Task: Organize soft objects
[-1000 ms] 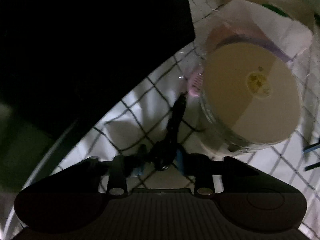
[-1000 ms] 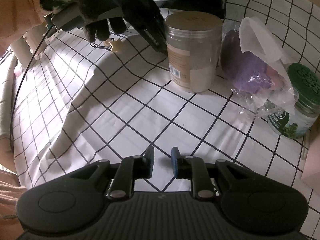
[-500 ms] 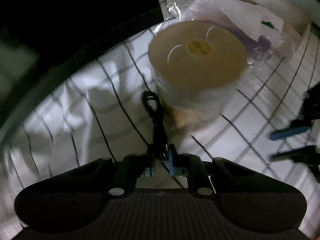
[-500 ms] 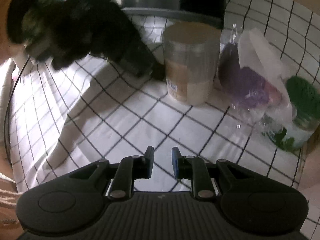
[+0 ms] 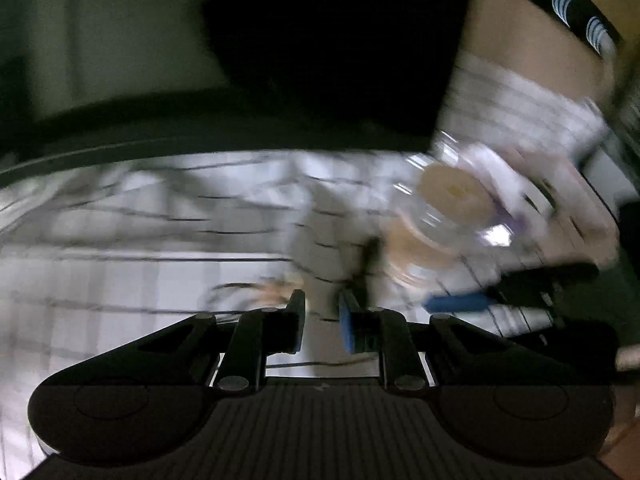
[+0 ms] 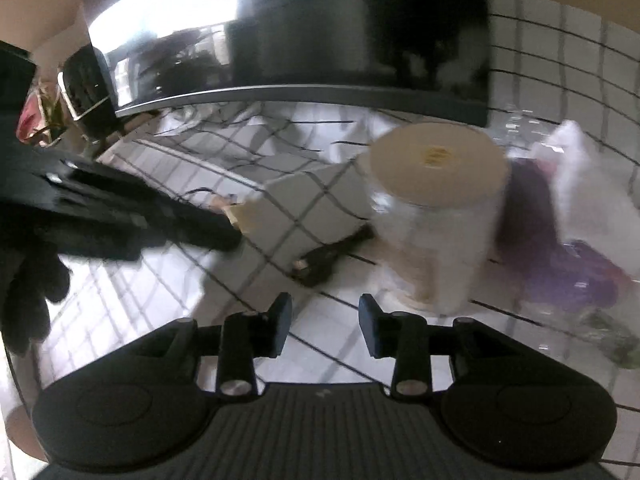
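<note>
At about nine o'clock in my right wrist view, my left gripper (image 6: 224,236) comes in low over the checked cloth (image 6: 332,200), its tips near a small pale item I can't identify through the blur. In its own camera the left jaws stand a little apart with nothing between them, and the dark cable bundle (image 5: 366,258) lies just ahead at one o'clock, running away from me toward the jar (image 5: 444,216).

My right gripper (image 6: 325,320) is open wider and empty. From it, the cable bundle (image 6: 334,254) sits close at twelve o'clock, its long axis slanting from seven to one o'clock, the far end by the foot of the clear jar (image 6: 436,216). Beyond the jar, at two to three o'clock, a plastic bag (image 6: 572,184) holds something purple (image 6: 532,216).

I judge the bundle is the soft thing to take next. Both claws are near it. The right would need to turn across the slant before closing, and the jar alongside leaves little room at that end.
</note>
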A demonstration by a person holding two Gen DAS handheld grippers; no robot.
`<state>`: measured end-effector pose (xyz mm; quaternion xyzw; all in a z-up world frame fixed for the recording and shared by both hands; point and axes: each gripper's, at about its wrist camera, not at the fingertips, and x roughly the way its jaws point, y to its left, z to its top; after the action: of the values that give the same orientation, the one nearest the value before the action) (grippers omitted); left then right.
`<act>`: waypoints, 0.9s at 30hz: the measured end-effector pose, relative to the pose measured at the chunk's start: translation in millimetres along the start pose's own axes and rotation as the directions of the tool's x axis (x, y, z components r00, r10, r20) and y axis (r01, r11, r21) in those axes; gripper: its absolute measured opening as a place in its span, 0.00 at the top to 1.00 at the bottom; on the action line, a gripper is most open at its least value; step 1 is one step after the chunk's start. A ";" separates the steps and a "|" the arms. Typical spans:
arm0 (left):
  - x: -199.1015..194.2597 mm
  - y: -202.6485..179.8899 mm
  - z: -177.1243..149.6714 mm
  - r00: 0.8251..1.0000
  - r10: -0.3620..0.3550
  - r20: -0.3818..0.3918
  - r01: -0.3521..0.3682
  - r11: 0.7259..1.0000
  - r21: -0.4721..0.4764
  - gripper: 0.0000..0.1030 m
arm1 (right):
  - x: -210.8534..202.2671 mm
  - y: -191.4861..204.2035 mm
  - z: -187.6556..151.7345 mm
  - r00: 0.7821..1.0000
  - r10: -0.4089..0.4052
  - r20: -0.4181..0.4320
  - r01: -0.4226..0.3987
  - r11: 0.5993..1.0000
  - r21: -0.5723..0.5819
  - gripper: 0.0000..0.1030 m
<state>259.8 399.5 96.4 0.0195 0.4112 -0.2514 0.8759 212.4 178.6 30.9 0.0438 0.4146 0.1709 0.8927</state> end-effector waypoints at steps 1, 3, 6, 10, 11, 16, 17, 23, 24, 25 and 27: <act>-7.3 10.8 -3.3 1.000 0.025 0.014 -0.024 0.998 -0.065 0.80 | 0.3 3.8 -0.2 1.000 0.011 0.006 -0.011 1.000 -0.013 0.65; -6.6 32.1 -2.9 0.996 0.083 0.032 -0.075 0.975 -0.207 0.80 | -1.8 12.1 -3.1 0.999 0.020 0.026 -0.019 0.998 -0.059 0.65; -5.0 55.7 -4.6 0.993 0.107 0.054 -0.081 0.931 -0.356 0.80 | -2.6 19.9 -4.2 0.996 -0.050 0.075 0.059 0.990 -0.126 0.65; -1.8 55.3 -5.2 0.994 0.090 0.065 -0.058 0.919 -0.391 0.80 | 10.4 27.6 3.3 0.985 -0.135 0.109 0.149 0.980 -0.130 0.65; -3.8 55.0 -5.7 0.995 0.080 0.065 -0.049 0.924 -0.380 0.80 | 14.4 29.8 5.7 0.983 -0.145 0.109 0.158 0.980 -0.119 0.65; 6.3 37.4 -16.0 0.999 0.043 0.027 -0.032 0.944 -0.328 0.80 | 36.2 62.7 9.8 0.961 -0.198 0.191 0.247 0.927 -0.283 0.65; 10.7 38.5 -19.4 0.999 0.039 0.018 -0.031 0.939 -0.342 0.80 | 40.4 67.6 9.9 0.954 -0.211 0.212 0.271 0.908 -0.318 0.65; 18.1 53.1 -29.1 1.000 0.026 0.014 -0.017 0.888 -0.460 0.80 | 58.6 49.2 13.6 0.980 -0.186 0.063 0.196 0.943 -0.269 0.74; 18.9 54.5 -27.7 1.000 0.023 0.018 -0.012 0.882 -0.471 0.80 | 54.2 47.2 9.9 0.983 -0.174 0.052 0.182 0.949 -0.259 0.74; 21.3 56.2 -25.1 1.000 0.018 0.025 -0.004 0.877 -0.480 0.80 | 47.9 45.3 6.1 0.989 -0.146 0.026 0.148 0.956 -0.255 0.74; 25.5 58.1 -17.9 0.999 0.016 0.035 0.003 0.872 -0.489 0.80 | 40.2 40.0 -2.6 0.995 -0.091 -0.044 0.080 0.973 -0.218 0.75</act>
<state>287.2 443.8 55.9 -0.2058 0.4449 -0.1369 0.8608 223.7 229.7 8.8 -0.0758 0.4190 0.1774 0.8873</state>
